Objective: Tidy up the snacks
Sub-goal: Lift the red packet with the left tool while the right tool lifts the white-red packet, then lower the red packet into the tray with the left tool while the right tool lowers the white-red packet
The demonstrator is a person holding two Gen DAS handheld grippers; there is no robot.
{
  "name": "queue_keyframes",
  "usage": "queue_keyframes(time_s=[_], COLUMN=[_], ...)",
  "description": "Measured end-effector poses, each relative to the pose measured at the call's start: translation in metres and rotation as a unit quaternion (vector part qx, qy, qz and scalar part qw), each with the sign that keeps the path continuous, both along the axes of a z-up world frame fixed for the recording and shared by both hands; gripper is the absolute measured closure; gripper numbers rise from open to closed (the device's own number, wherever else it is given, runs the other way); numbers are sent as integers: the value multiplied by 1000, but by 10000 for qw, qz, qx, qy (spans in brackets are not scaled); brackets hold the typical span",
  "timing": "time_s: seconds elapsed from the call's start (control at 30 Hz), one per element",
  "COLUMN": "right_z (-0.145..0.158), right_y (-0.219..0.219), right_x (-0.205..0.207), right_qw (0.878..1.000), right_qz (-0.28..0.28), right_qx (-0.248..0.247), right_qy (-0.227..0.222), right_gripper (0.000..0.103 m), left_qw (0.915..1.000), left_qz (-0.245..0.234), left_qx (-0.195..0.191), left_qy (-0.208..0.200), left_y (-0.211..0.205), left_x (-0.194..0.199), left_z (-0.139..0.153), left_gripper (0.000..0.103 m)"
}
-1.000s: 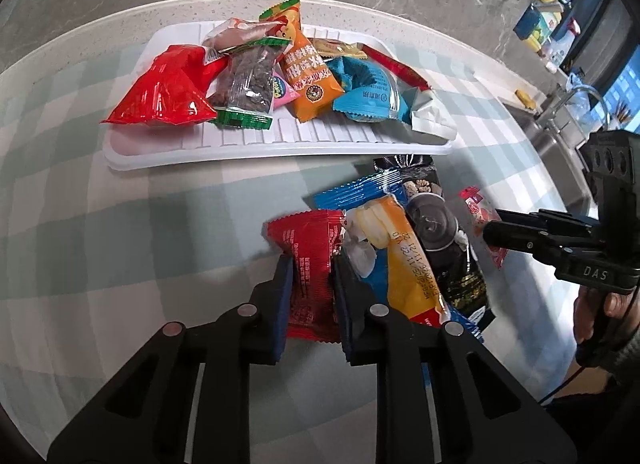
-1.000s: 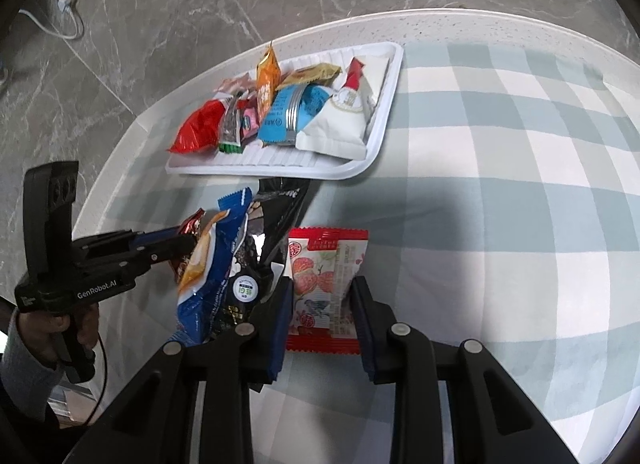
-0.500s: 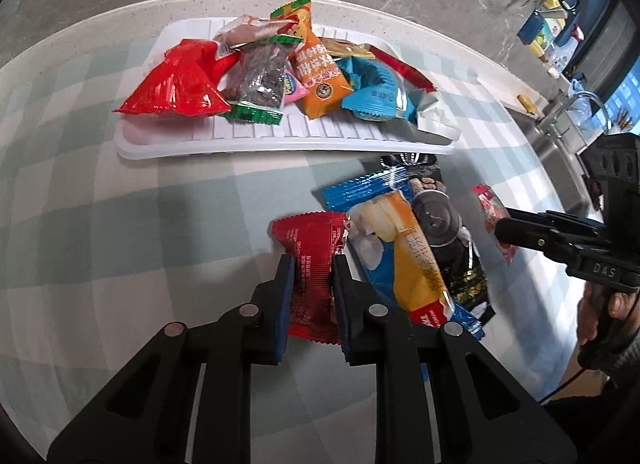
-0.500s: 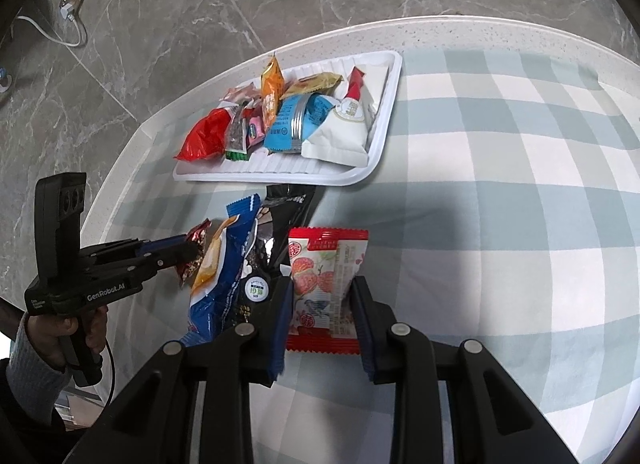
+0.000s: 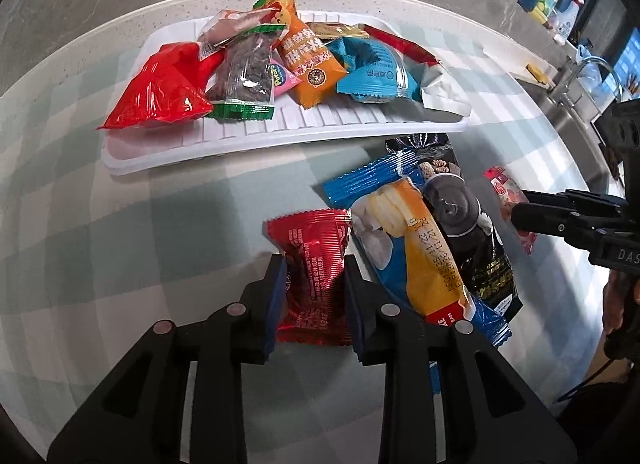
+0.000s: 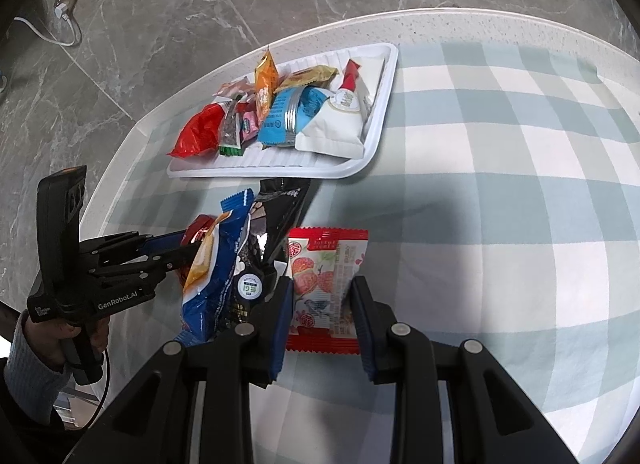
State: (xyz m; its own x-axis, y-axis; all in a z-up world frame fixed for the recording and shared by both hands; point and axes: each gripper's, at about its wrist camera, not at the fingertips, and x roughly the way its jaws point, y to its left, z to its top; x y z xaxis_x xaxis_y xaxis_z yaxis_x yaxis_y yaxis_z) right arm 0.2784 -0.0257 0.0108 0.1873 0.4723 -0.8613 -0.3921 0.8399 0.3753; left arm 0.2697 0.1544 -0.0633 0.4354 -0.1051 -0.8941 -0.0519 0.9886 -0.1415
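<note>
My left gripper (image 5: 314, 264) has a red foil snack packet (image 5: 316, 260) between its pads, still pinched at the waist while the jaws are opening. The right gripper (image 6: 322, 284) is shut on a white-and-pink packet with red ends (image 6: 326, 276). Between the two packets lies a blue-and-yellow packet (image 5: 420, 260) on top of a black packet (image 5: 468, 232). Beyond them a white ribbed tray (image 5: 240, 151) holds several snacks. In the right wrist view the left gripper (image 6: 188, 252) reaches in from the left beside the blue packet (image 6: 224, 264).
A round table with a pale green checked cloth (image 6: 500, 223) carries everything; its edge curves just behind the tray (image 6: 384, 103). Grey marble floor lies beyond. A sink and counter clutter (image 5: 572, 75) sit at the far right. A person's hand (image 6: 52, 328) holds the left gripper's handle.
The left jaws have spread a little and the red packet between them looks wider and less squeezed. The right gripper and its packet have stayed put.
</note>
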Motion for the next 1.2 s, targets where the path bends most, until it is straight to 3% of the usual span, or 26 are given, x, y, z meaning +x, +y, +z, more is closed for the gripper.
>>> queue_keyframes(time_s=[0.27, 0.53, 1.2], right_z=[0, 9, 39], right_y=[-1, -4, 14], right_x=[3, 8, 50], right_qw=[9999, 9994, 9980], right_qz=[-60, -144, -73], right_qx=[128, 316, 608], right_qy=[67, 83, -181], right_gripper=[71, 71, 71], left_qw=[9992, 9967, 9901], left_qz=[115, 198, 457], left_qx=[-353, -693, -923], left_qy=[-151, -381, -955], left_y=[5, 12, 46], left_x=[-3, -8, 17], left_z=[5, 22, 80], left_gripper=[85, 85, 85])
